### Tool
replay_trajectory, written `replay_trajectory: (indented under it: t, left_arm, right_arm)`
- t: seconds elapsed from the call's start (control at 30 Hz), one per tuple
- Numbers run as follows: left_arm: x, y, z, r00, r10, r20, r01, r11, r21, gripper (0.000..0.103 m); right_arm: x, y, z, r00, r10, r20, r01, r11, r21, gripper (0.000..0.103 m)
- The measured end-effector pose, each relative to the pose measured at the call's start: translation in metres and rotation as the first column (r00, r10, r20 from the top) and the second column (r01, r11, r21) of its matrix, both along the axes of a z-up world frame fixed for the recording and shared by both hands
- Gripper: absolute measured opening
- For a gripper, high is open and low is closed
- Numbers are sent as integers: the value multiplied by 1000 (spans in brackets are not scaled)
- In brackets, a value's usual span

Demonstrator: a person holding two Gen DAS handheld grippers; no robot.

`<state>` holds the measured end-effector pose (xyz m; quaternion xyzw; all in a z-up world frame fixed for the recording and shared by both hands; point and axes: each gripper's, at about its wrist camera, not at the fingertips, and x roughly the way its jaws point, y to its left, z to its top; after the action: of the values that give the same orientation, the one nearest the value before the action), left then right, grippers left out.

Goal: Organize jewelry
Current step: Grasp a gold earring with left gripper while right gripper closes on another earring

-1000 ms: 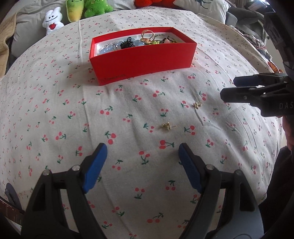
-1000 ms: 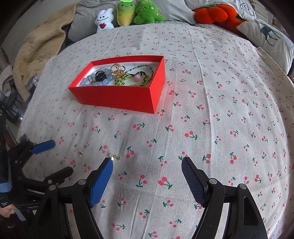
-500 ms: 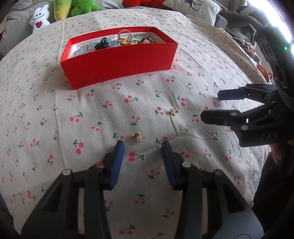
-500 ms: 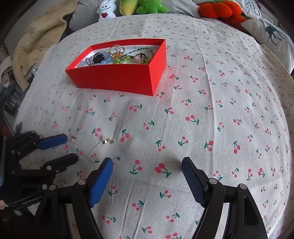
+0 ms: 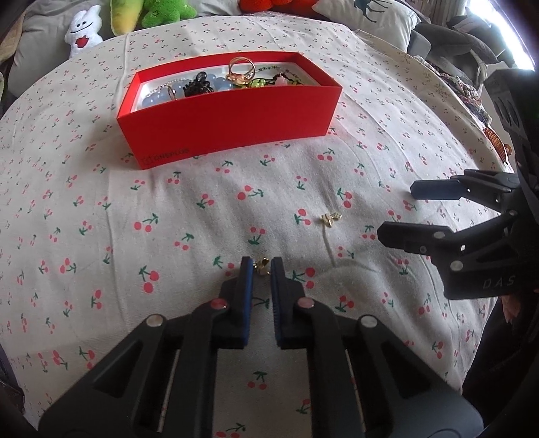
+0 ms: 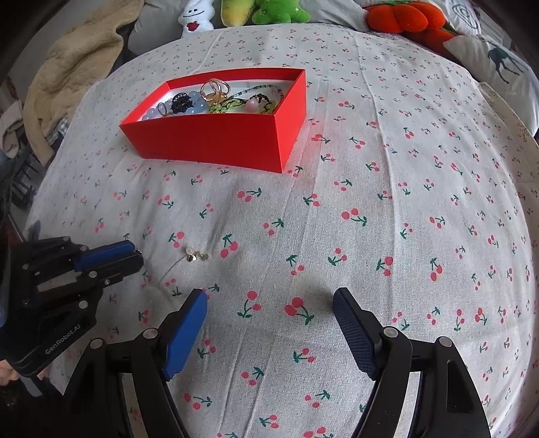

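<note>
Left gripper (image 5: pixel 258 266), seen from its own wrist camera, pointing steeply down at a cherry-print cloth (image 5: pixel 101 209); its jaws have just been closing and now stand nearly together, with a small gold earring (image 5: pixel 261 263) pinched between the tips of the blue pads (image 5: pixel 245 269), low against the cloth. A second gold earring (image 5: pixel 329 217) lies loose on the cloth, up and to the right of the held one and apart from it. In the right wrist view this loose earring (image 6: pixel 196 256) sits just beside the tips of the left gripper (image 6: pixel 136 257), which enters from the left edge. Right gripper (image 6: pixel 269 303), fingers wide apart with nothing between them, hanging over bare cloth; in the left wrist view it appears at the right edge (image 5: pixel 397 212), near the loose earring but not touching it. Red box (image 5: pixel 229 114), open-topped, resting on the cloth well beyond both grippers; it holds mixed jewelry, including gold rings (image 5: pixel 240 70), a black hair claw (image 5: pixel 198 86) and pale blue beads (image 5: pixel 153 100). Along the far edge of the bed: a white plush toy (image 5: pixel 82 28), green plush toys (image 5: pixel 165 13), an orange plush (image 6: pixel 401 17) and a pillow with a deer print (image 6: pixel 498 64). A beige blanket (image 6: pixel 70 67) lies bunched at the far left in the right wrist view
</note>
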<state>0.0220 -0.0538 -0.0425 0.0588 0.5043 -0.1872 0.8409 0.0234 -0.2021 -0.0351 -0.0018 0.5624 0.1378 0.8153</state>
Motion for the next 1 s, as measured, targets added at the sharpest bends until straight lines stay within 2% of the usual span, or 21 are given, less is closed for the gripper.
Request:
replay_trajectory:
  t: [0.23,0.53,0.63,0.73,0.8,0.83,0.87,0.9,0.97,1.0]
  left_arm:
    - [-1,13,6,999,28,24,-29,999,25,5]
    - [1,36,10,997,77,12,-77,997,1,5]
    - [1,41,9,996,85,-1,-85,996,-9,5]
    - [1,42,9,996,86,-10,-86,996,-15,5]
    - [1,43,9,997,83,-10,-83,996,-18,11]
    - [0,43,9,997,80,-11,-81,997,-18,19]
    - [0,43,9,997,80,-9,-80,997,-18,27]
    - [0,42,9,997,78,-5,-78,997,-17,31]
    - [-1,41,10,998,70,-3,-70,997,-17,39]
    - [-1,39,10,998,64,-4,-64,998,-17,39]
  right_arm:
    - [1,15,-3,1000,29,0,-29,999,-22,78]
    - [9,39,-4,999,53,-4,-53,999,1,78]
    - [14,46,-4,999,52,1,-52,999,-9,72]
    - [17,54,-4,998,67,13,-67,997,-26,61]
    - [19,58,-4,997,78,21,-77,997,-32,53]
    - [20,60,-4,996,84,25,-83,996,-33,51]
    - [20,61,-4,995,93,28,-92,995,-32,43]
    - [21,63,-4,994,105,31,-104,994,-29,38]
    - [21,65,-5,991,133,25,-132,991,-12,14]
    - [21,66,-5,990,140,20,-139,990,-4,11]
